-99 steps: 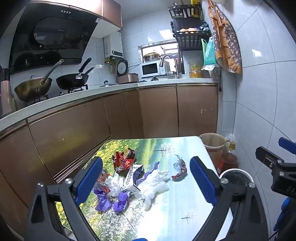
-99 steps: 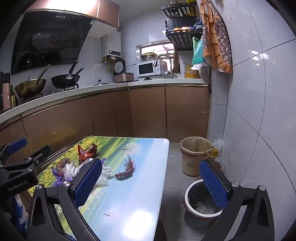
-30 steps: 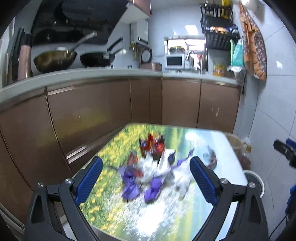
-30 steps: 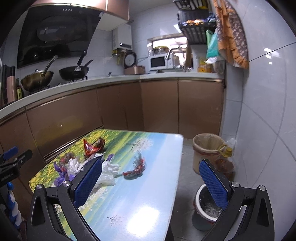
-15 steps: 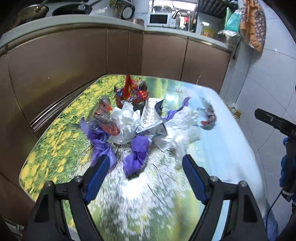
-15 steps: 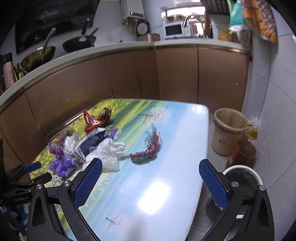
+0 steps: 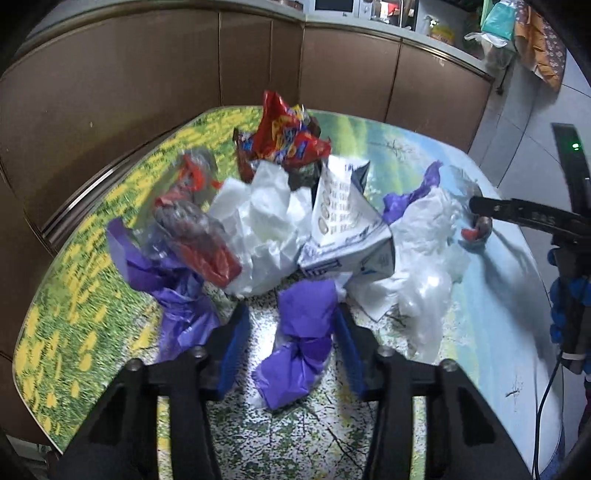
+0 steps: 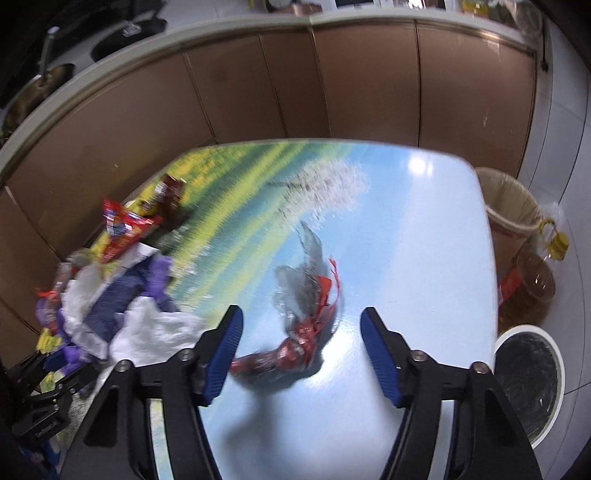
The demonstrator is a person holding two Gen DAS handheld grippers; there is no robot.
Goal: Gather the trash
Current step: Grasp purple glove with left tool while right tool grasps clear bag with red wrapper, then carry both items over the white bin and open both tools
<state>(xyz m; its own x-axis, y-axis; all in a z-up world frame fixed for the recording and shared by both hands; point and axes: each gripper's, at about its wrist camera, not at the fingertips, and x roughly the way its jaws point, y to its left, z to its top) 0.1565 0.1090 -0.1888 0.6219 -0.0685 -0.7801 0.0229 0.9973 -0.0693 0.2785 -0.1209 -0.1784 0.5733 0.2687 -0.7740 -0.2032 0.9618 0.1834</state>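
I am holding the right claw (image 8: 301, 347) spread open over a red-and-clear wrapper (image 8: 304, 314) that is lying on the counter (image 8: 413, 236), its blue pads (image 8: 378, 354) flanking it, apart from the litter pile (image 8: 118, 291) leftward.

Place: a home kitchen.
Cabinets: brown base cabinets (image 8: 236, 85) run in an L under a pale countertop (image 8: 110, 77).
Cookware: a wok (image 8: 33, 92) sits on the counter.
Appliance: a microwave (image 7: 334, 4) stands at the back.
Floor: a lined waste bin (image 8: 506, 206) stands beside a cooking oil jug (image 8: 532, 284).
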